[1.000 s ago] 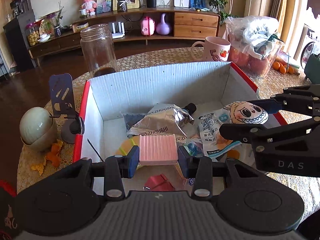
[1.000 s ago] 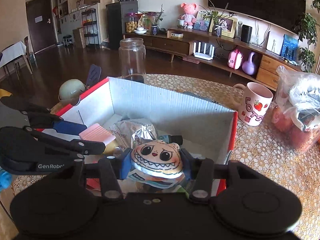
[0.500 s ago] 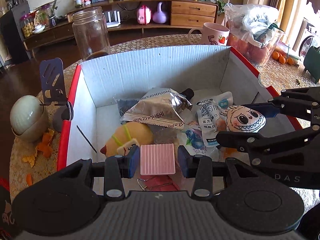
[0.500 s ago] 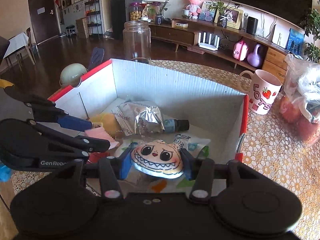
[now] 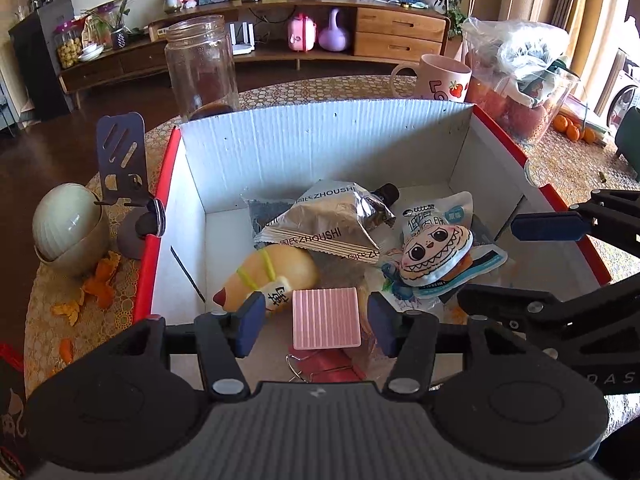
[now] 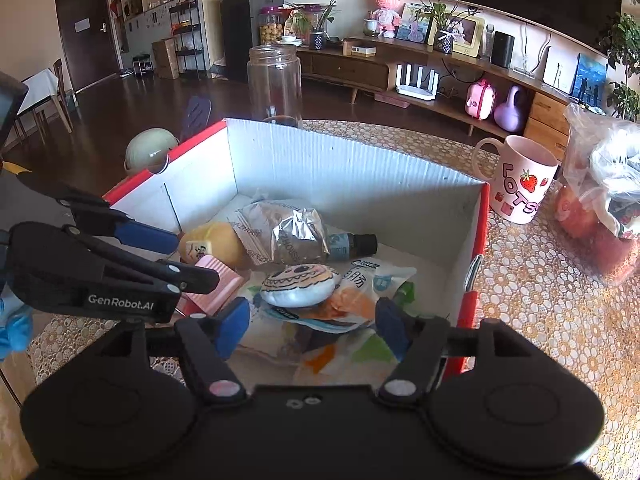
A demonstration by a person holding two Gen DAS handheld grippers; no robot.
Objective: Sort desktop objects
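A red-rimmed white cardboard box (image 5: pixel 320 148) holds several items. A pink ribbed block (image 5: pixel 325 318) lies in the box between the open fingers of my left gripper (image 5: pixel 316 322), not clamped. A round cartoon-face plush (image 6: pixel 298 285) lies on snack packets in the box, ahead of my open right gripper (image 6: pixel 312 326); it also shows in the left wrist view (image 5: pixel 434 254). A yellow plush (image 5: pixel 272 274), a silver foil snack bag (image 5: pixel 320 228) and a small dark bottle (image 6: pixel 352 246) also lie inside.
A glass jar (image 5: pixel 200 68) stands behind the box. A pink mug (image 6: pixel 522 180) and a bag of fruit (image 6: pixel 604 208) stand at the right. A phone stand (image 5: pixel 122 168), a green round container (image 5: pixel 68 228) and orange peel (image 5: pixel 96 288) are left of the box.
Both grippers have opened. The pink block and the face plush have dropped out of the fingers and now lie in the box.
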